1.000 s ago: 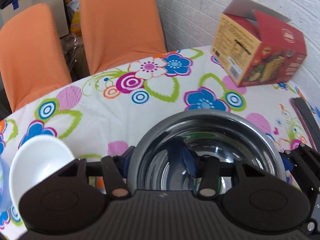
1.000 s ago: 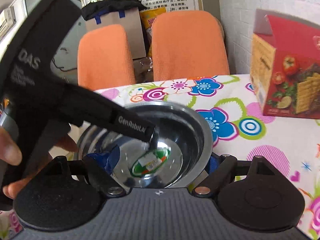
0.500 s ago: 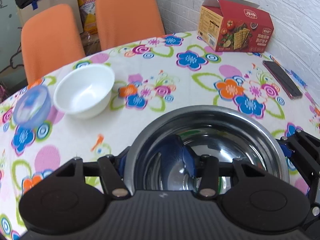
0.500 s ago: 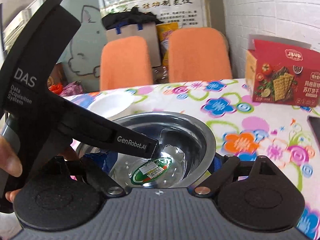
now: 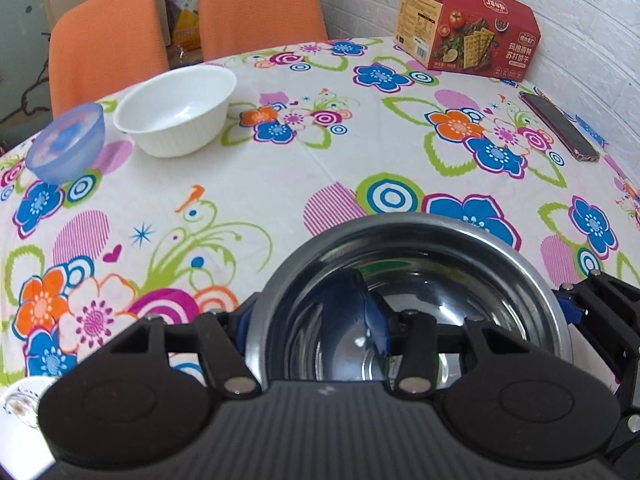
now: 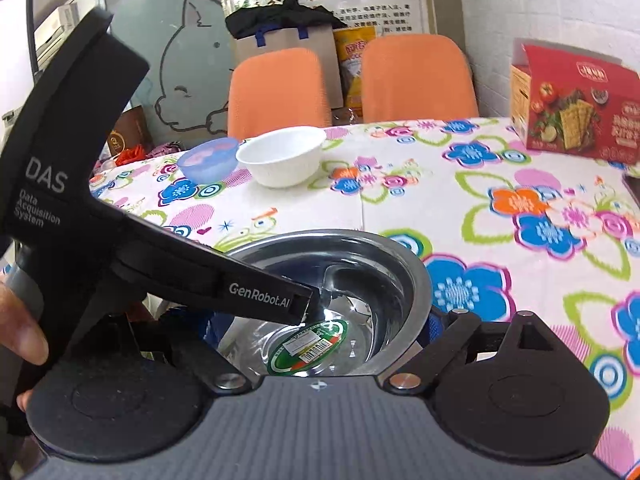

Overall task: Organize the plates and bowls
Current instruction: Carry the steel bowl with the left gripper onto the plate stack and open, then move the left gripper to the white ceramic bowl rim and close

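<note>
- Farthest left on the flowered surface (image 5: 280,184) stands the blue bowl (image 5: 66,144), translucent and upright.
- Just to its right is the white bowl (image 5: 176,114), upright and empty. The two are very close, and whether they touch cannot be told.
- Behind these two, past the far edge, stand two orange chairs (image 5: 108,40), with a paper bag and a yellow packet between them.
- Nearer the camera, a thumb and finger of the left hand (image 6: 20,332) grip the handle of the left gripper (image 5: 306,300).
- Its jaws pinch the left rim of the steel bowl (image 5: 460,280), with one blue pad (image 5: 372,312) inside the wall and the other outside it.
- That steel bowl sits at the near side of the surface, well apart from the other two bowls. It is open side up, with a green and white sticker (image 6: 308,346) on its bottom. Whether its base rests on the cloth cannot be told.
- Around it, the right gripper (image 6: 324,320) has its jaws spread wide, with the bowl between them. Its right pad sits just beside the outer right wall, and whether it presses there cannot be told.
- Far right at the back, a red cracker box (image 5: 468,28) stands near the white brick wall.
- In front of that box, by the right edge, a phone (image 5: 560,126) lies flat.
</note>
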{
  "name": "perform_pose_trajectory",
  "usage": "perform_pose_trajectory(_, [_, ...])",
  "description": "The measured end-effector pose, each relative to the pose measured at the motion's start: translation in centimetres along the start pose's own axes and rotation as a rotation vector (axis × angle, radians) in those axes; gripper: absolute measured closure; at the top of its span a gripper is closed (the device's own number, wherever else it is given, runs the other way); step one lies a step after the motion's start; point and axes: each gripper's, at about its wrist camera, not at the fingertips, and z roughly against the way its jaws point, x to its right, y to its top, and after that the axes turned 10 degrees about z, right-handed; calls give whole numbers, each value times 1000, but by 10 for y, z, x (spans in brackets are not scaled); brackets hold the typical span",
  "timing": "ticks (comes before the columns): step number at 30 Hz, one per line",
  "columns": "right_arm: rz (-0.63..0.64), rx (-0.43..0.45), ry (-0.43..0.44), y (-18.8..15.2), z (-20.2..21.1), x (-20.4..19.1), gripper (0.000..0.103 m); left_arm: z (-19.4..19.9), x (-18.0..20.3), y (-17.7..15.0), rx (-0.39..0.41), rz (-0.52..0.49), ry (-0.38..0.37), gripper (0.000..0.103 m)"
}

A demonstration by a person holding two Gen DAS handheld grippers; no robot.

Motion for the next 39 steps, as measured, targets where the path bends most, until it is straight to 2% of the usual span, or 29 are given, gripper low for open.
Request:
perform_pose_trajectory(4, [-2,-12,5,-6,-7,-3,25,-5,-3,10,-9,1,17,56])
perform_pose_trajectory(12, [24,-15,1,-3,-14,1,25,-10,5,13,-11,-7,-14,54])
perform_pose_trajectory(13, [25,-25,2,-4,-14,2,25,-10,5,12,-11,-10,-19,51])
perform_pose_trajectory(15, [18,-55,7,-5,-15,4,25,-8,3,12,-11,-10,-15,25])
perform_pose_trajectory(19, [-4,-94,34,-7,-15,9,27,11,-7,19,45,10,-3,24])
perform_pose_trajectory(22, [-20,-67,6,-4,-3,16,27,37,-22,31,107,33,1,21])
perform_pose_trajectory(28, [-95,52,-33,8,38,40,26,78,-64,40,213,103,52,14])
perform_pose_trajectory(33, [-114,56,-25,24,38,47,26,87,-104,30,198,153,111,14])
perform_pose_trajectory(39, [-27,15,22,51,14,27,26,87,-143,19,177,201,126,13])
